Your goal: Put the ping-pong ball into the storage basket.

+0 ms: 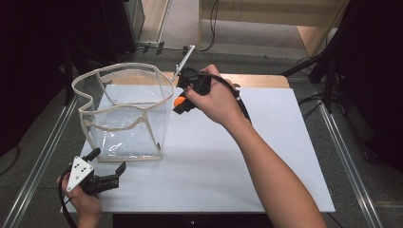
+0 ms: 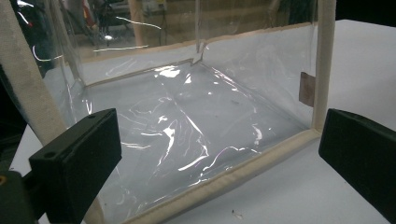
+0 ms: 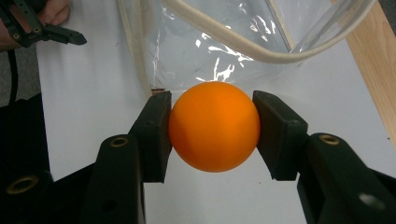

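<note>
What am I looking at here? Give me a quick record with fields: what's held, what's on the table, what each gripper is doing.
Held thing: orange ball, clamped between the right gripper's pads
Right gripper: shut on the ball, beside the bag's right wall
Left gripper: open, holding nothing, near the bag's front bottom edge
Container: clear plastic bag with cream trim, standing upright, top open
Bag contents: nothing seen inside
Surface: white table

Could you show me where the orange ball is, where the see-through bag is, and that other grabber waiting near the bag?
orange ball [image 3: 214, 126], right gripper view, middle of its front.
see-through bag [image 1: 122, 67], high view, cloth rim at the top.
left gripper [image 1: 110, 164], high view, gap between its open jaw tips.
</note>
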Demonstrator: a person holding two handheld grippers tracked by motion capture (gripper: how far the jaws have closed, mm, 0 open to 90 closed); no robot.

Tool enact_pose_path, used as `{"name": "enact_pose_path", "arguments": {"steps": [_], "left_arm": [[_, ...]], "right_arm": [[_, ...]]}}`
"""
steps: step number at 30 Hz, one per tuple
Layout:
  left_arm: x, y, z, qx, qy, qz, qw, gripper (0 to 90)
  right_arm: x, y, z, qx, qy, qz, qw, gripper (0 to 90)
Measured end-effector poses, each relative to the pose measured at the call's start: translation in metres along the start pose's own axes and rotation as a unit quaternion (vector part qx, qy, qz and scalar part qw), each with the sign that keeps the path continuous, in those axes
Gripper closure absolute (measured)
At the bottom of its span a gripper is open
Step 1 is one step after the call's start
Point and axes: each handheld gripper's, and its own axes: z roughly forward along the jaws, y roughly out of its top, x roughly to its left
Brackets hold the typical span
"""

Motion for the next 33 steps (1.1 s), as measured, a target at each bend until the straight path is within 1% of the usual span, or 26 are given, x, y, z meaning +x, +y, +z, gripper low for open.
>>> {"name": "enact_pose_path", "arguments": {"steps": [2, 3, 5, 7, 13, 20, 21, 24, 29, 33], "left_arm": [[0.000, 0.000, 0.000, 0.000, 0.000, 0.000, 1.0000, 0.0], [0.000, 0.000, 0.000, 0.000, 0.000, 0.000, 1.0000, 0.0], [0.000, 0.000, 0.000, 0.000, 0.000, 0.000, 1.0000, 0.0], [0.000, 0.000, 0.000, 0.000, 0.000, -0.001, 1.0000, 0.0], [0.000, 0.000, 0.000, 0.000, 0.001, 0.000, 1.0000, 0.0], [0.000, 0.000, 0.000, 0.000, 0.001, 0.001, 1.0000, 0.0], [0.000, 0.000, 0.000, 0.000, 0.001, 0.001, 1.0000, 0.0], [0.000, 0.000, 0.000, 0.000, 0.001, 0.001, 1.0000, 0.0], [0.000, 0.000, 0.000, -0.001, 0.000, -0.001, 1.0000, 0.0], [0.000, 0.000, 0.000, 0.000, 0.000, 0.001, 1.0000, 0.0]], "right_arm": [[0.000, 0.002, -0.001, 0.003, -0.002, 0.002, 1.0000, 48.0], [-0.001, 0.002, -0.001, 0.003, -0.002, -0.002, 1.0000, 48.0], [-0.001, 0.004, -0.001, 0.002, -0.002, 0.002, 1.0000, 47.9], [-0.001, 0.005, -0.002, 0.000, -0.001, -0.001, 1.0000, 48.0], [-0.001, 0.010, -0.005, -0.003, -0.001, 0.000, 1.0000, 48.0], [-0.002, 0.015, -0.004, 0.001, -0.001, -0.002, 1.0000, 48.0], [-0.002, 0.015, -0.003, -0.002, 0.001, 0.001, 1.0000, 48.0], [-0.002, 0.020, -0.002, -0.002, 0.002, -0.004, 1.0000, 48.0], [-0.001, 0.025, -0.001, -0.004, 0.004, -0.005, 1.0000, 48.0], [-0.001, 0.029, -0.001, -0.005, 0.004, -0.005, 1.0000, 48.0]]}}
